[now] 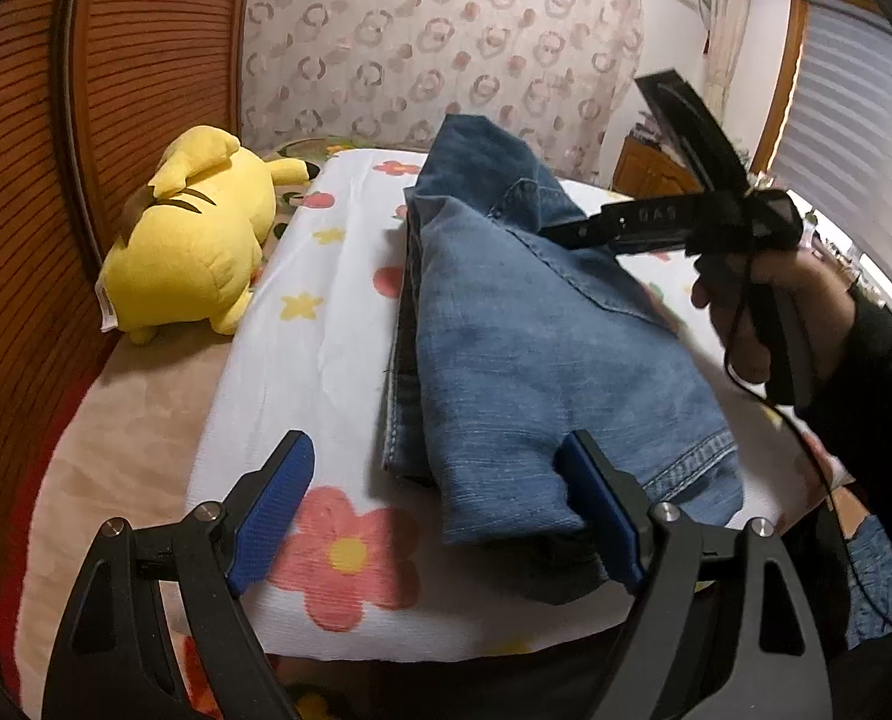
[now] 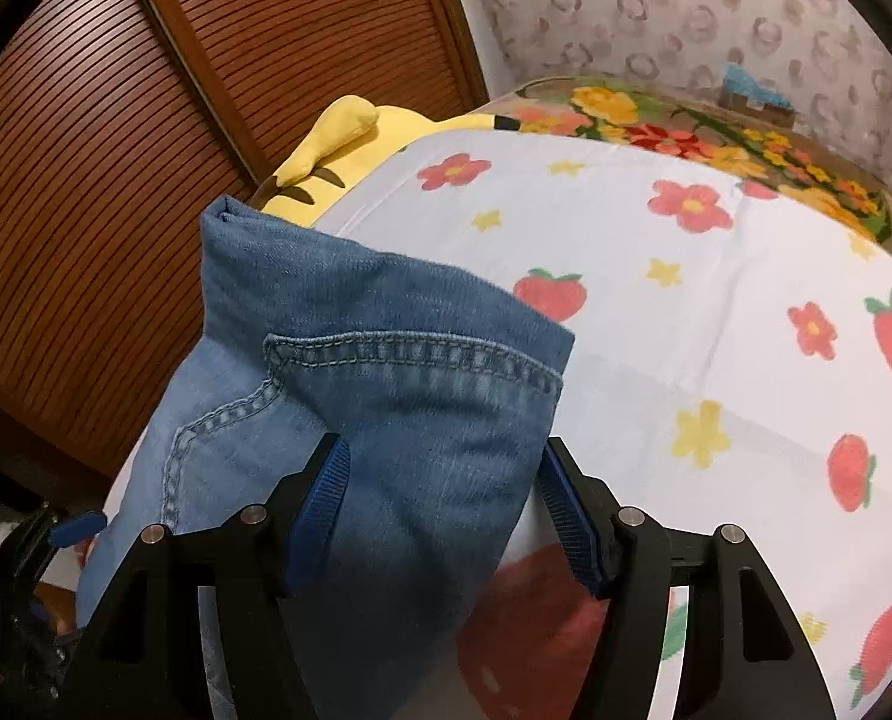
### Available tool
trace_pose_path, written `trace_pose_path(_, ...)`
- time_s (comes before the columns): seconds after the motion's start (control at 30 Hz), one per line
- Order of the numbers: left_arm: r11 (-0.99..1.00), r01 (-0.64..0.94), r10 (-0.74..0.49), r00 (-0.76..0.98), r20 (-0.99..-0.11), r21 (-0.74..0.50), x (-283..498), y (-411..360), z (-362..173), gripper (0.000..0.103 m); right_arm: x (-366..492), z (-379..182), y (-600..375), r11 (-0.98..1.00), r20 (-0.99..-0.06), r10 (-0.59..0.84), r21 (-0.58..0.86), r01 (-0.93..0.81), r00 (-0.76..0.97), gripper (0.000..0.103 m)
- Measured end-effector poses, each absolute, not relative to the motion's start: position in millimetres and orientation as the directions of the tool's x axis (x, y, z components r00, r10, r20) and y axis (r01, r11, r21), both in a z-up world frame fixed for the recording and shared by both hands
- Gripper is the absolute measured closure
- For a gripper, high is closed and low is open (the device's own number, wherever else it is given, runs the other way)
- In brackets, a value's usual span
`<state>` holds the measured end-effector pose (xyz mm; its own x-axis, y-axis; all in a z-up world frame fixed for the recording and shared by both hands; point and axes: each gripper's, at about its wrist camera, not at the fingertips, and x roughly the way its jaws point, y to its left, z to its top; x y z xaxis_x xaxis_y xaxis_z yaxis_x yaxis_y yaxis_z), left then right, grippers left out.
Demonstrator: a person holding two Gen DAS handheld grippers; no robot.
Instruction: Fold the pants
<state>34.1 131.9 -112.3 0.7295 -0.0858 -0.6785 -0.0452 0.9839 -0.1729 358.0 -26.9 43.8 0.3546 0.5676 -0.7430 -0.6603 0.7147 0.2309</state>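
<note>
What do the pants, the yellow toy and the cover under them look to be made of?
Pants: faded blue denim, going by the twill grain and doubled stitched seams. Yellow plush toy: soft, matte plush fabric, apparently stuffed. Flower-printed cover: white woven cloth with a fine ribbed, towel-like texture, probably cotton.

One pair of jeans (image 1: 505,348), one plush toy (image 1: 194,240)

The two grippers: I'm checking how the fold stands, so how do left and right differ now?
The left gripper gapes wide, floral sheet between its jaws; the right gripper stands narrower, jeans between its jaws. The left's one pad meets the jeans' edge; the right straddles the denim. Both are open, gripping nothing.
</note>
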Motion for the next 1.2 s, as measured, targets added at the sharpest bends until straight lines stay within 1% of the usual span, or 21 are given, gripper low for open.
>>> trace_pose_path(0.03,0.980,-0.040,-0.104,0.729,-0.676,-0.193,34,133,-113,0.020,359,43,-28,0.712,-0.740,0.573,0.237,-0.661,0.353,0.036)
trace_pose_path(0.07,0.976,-0.035,-0.121,0.729,-0.673,-0.214,34,133,-114,0.026,361,42,-29,0.709,-0.739,0.576,0.240,-0.663,0.349,0.036)
trace_pose_path(0.1,0.974,-0.032,-0.132,0.728,-0.673,-0.225,34,133,-114,0.029,362,41,-30,0.707,-0.739,0.579,0.243,-0.664,0.346,0.037)
trace_pose_path(0.17,0.969,-0.024,-0.153,0.725,-0.671,-0.247,33,132,-117,0.040,364,40,-31,0.703,-0.738,0.584,0.253,-0.665,0.337,0.037)
trace_pose_path(0.23,0.968,-0.020,-0.157,0.725,-0.671,-0.248,32,130,-117,0.043,364,39,-32,0.694,-0.739,0.592,0.264,-0.670,0.322,0.042)
trace_pose_path(0.27,0.969,-0.017,-0.157,0.728,-0.667,-0.247,31,128,-117,0.047,364,39,-34,0.691,-0.738,0.597,0.275,-0.668,0.314,0.047)
trace_pose_path(0.3,0.968,-0.013,-0.163,0.728,-0.666,-0.251,31,128,-116,0.049,365,39,-37,0.685,-0.733,0.608,0.290,-0.668,0.305,0.057)
trace_pose_path(0.33,0.966,-0.009,-0.170,0.727,-0.665,-0.257,32,129,-117,0.053,365,42,-38,0.678,-0.728,0.616,0.297,-0.672,0.300,0.062)
trace_pose_path(0.37,0.965,-0.004,-0.176,0.728,-0.662,-0.261,31,129,-116,0.058,365,44,-41,0.670,-0.720,0.628,0.305,-0.677,0.296,0.074)
trace_pose_path(0.4,0.965,0.000,-0.181,0.728,-0.662,-0.264,31,128,-116,0.061,365,46,-44,0.659,-0.711,0.644,0.326,-0.678,0.284,0.080)
trace_pose_path(0.43,0.963,0.008,-0.190,0.728,-0.659,-0.270,31,128,-115,0.065,365,49,-47,0.648,-0.701,0.658,0.342,-0.680,0.275,0.082)
trace_pose_path(0.57,0.965,0.024,-0.195,0.733,-0.652,-0.261,25,126,-111,0.072,355,62,-57,0.630,-0.675,0.689,0.380,-0.677,0.264,0.085)
trace_pose_path(0.6,0.964,0.026,-0.197,0.735,-0.648,-0.264,23,126,-110,0.074,350,69,-57,0.625,-0.668,0.694,0.371,-0.687,0.270,0.086)
trace_pose_path(0.67,0.960,0.037,-0.211,0.744,-0.634,-0.277,19,127,-105,0.086,342,80,-59,0.617,-0.654,0.702,0.361,-0.699,0.281,0.086)
trace_pose_path(0.83,0.964,0.028,-0.188,0.773,-0.606,-0.263,10,126,-90,0.088,316,111,-57,0.582,-0.615,0.733,0.344,-0.737,0.292,0.087)
trace_pose_path(0.97,0.964,0.024,-0.173,0.810,-0.560,-0.263,5,132,-68,0.088,298,137,-54,0.546,-0.576,0.761,0.320,-0.774,0.299,0.087)
trace_pose_path(1.2,0.970,-0.003,-0.121,0.861,-0.495,-0.244,16,158,-33,0.088,303,171,-36,0.489,-0.515,0.806,0.302,-0.818,0.292,0.087)
